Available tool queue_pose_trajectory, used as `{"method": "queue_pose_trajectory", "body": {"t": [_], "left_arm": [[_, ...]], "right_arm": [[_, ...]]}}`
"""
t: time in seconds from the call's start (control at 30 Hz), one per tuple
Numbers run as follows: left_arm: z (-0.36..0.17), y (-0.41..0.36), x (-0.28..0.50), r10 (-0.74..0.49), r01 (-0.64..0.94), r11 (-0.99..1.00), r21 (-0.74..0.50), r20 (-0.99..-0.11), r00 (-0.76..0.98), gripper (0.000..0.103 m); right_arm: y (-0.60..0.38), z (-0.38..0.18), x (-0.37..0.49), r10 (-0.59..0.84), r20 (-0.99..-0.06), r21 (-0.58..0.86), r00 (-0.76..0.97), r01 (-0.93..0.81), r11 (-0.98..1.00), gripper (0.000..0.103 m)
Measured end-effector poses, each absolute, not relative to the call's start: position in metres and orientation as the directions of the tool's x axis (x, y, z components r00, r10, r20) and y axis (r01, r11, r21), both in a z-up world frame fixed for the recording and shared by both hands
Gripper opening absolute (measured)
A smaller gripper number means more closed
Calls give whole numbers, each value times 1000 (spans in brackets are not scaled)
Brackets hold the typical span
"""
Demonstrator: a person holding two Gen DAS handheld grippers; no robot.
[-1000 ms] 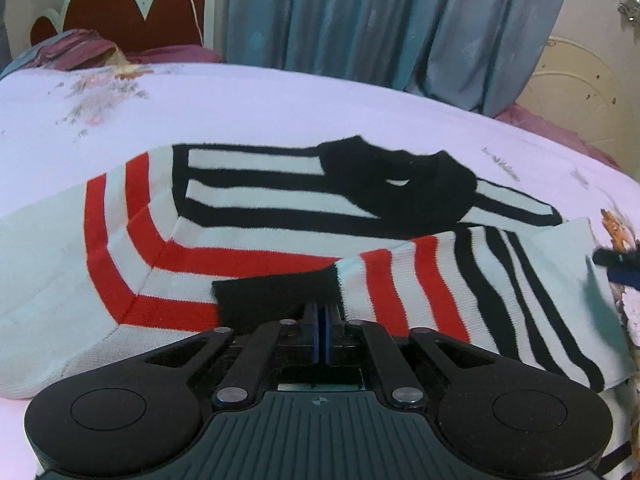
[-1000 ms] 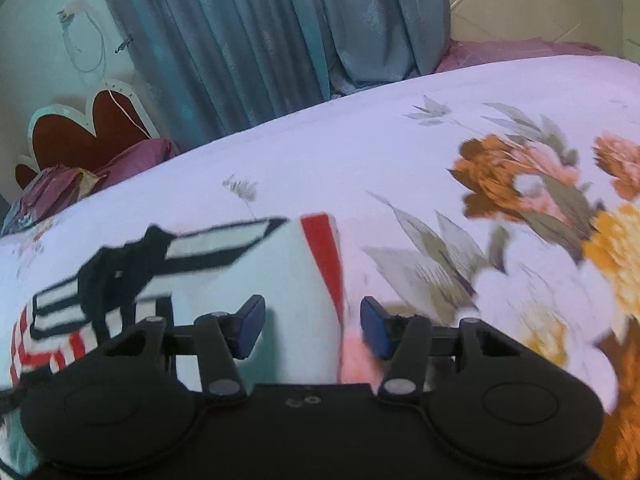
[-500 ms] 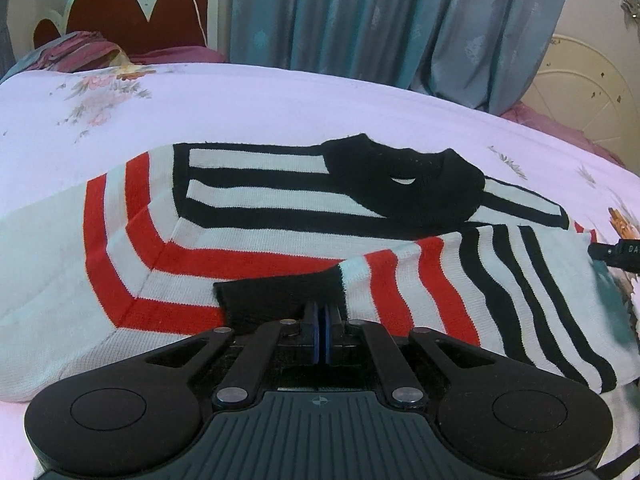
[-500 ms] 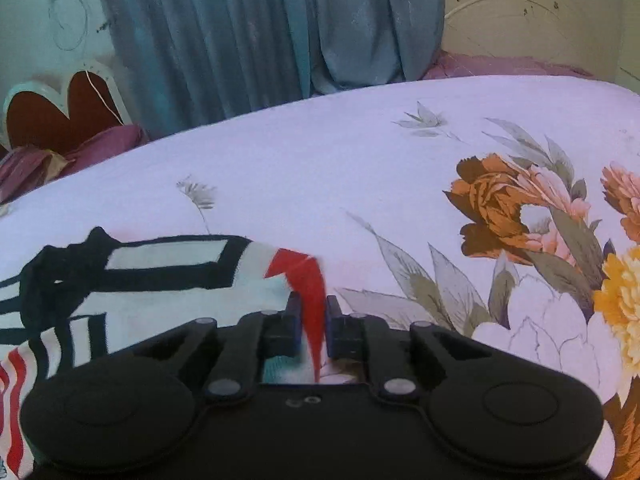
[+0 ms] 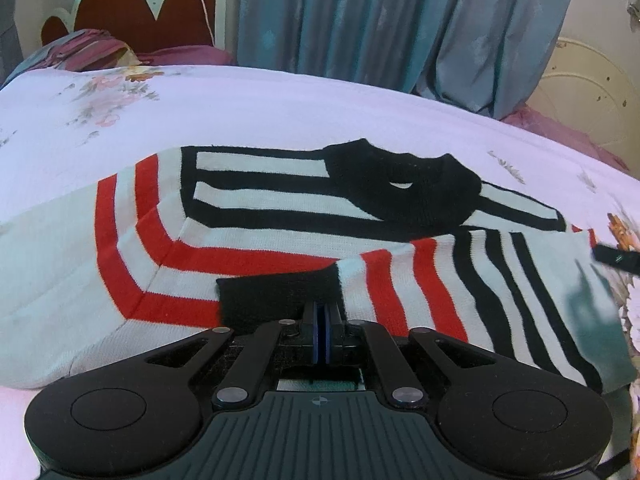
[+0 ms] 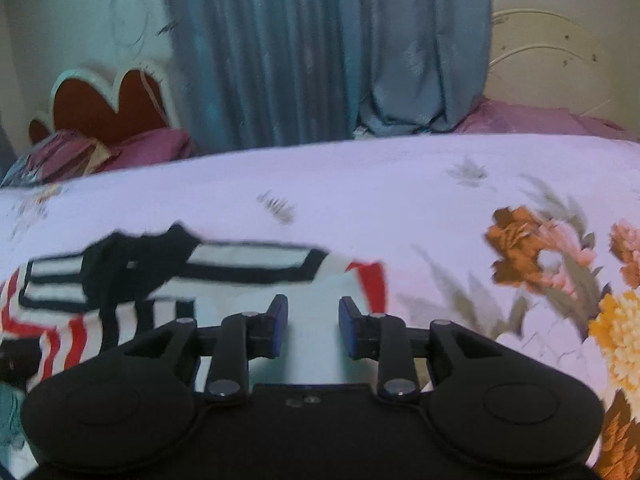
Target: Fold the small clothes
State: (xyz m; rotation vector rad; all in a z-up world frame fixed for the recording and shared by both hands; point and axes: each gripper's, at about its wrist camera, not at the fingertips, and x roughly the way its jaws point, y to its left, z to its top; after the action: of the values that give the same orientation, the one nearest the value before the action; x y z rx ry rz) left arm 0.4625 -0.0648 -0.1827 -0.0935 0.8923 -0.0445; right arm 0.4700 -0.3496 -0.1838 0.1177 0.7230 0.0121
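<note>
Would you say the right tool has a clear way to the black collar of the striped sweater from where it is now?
Probably yes. The right tool stands open over the sweater's white edge, and the black collar lies uncovered ahead to its left, nothing between them.

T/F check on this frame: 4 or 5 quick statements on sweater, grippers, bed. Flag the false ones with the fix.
1. The left gripper is shut at the black cuff of the sweater. True.
2. The right gripper is clamped on cloth. False: its jaws have just been opening and stand apart, pads clear of the fabric.
3. The sleeve lies folded across the sweater's body. True.
4. The sweater is blue and green. False: white with red and black stripes.
5. The bedsheet is plain. False: flower print.
</note>
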Motion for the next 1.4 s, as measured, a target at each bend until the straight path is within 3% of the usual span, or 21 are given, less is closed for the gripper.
{"method": "queue_pose_trajectory", "body": {"t": [0.27,0.43,0.63,0.83,1.17,1.4], "left_arm": [[-185,-61,461,-73,4,996,-89,-784,616,3],[-184,-57,451,-73,9,996,-85,-784,616,3],[-186,-54,451,-68,-1,996,-86,-791,609,3],[-177,-43,441,-54,-26,996,-87,-799,599,3],[-167,-4,421,-2,-85,994,-68,-794,608,4],[-163,44,411,42,-153,986,-64,-796,604,9]], "right_arm": [[-346,-199,466,14,-711,76,703,57,995,30],[-317,-185,440,101,-686,97,721,-47,994,30],[-287,-204,425,150,-737,105,659,-107,989,32],[-271,-186,414,177,-710,129,682,-122,984,40],[-219,-196,428,205,-749,148,630,-142,979,45],[-186,-177,425,260,-710,185,655,-183,966,46]]}}
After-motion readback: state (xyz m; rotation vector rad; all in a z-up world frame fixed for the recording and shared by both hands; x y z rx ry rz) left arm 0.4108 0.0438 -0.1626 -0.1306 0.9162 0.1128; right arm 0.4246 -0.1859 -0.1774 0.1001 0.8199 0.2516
